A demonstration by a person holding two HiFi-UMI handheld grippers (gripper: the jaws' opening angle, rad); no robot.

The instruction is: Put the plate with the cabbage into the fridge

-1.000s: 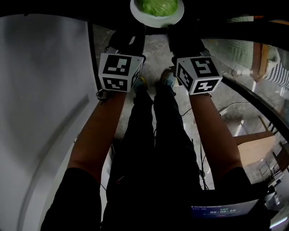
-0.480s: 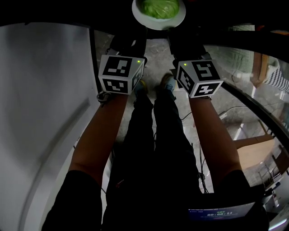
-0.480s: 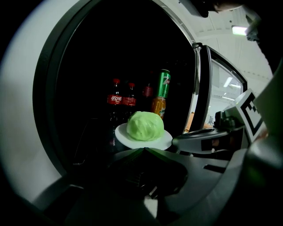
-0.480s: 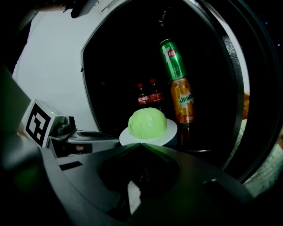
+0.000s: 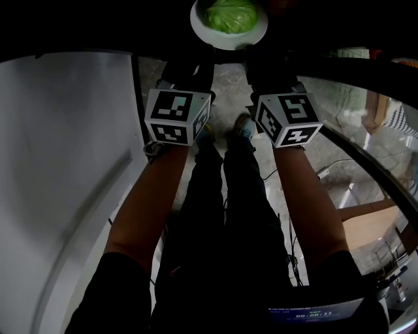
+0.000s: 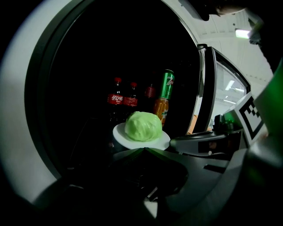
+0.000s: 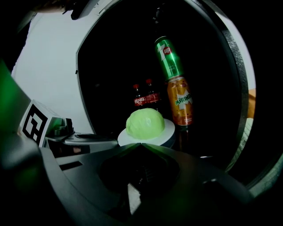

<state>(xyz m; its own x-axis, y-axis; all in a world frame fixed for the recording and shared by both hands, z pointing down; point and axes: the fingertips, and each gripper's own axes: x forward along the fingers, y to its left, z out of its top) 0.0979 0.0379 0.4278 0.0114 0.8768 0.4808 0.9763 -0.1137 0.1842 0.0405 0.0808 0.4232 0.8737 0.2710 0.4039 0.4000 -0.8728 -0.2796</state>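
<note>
Carrying step, I judge: the left hand-held gripper (image 6: 143, 149) and right hand-held gripper (image 7: 140, 145) each clamp the near rim of the plate (image 5: 230, 44), holding the cabbage (image 5: 228, 14) at the open fridge (image 6: 88, 66) mouth; next, ease it farther in, short of the bottles (image 6: 124, 99).

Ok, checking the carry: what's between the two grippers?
The plate with the cabbage, seen in the head view; left gripper and right gripper each close on its near rim.
</note>
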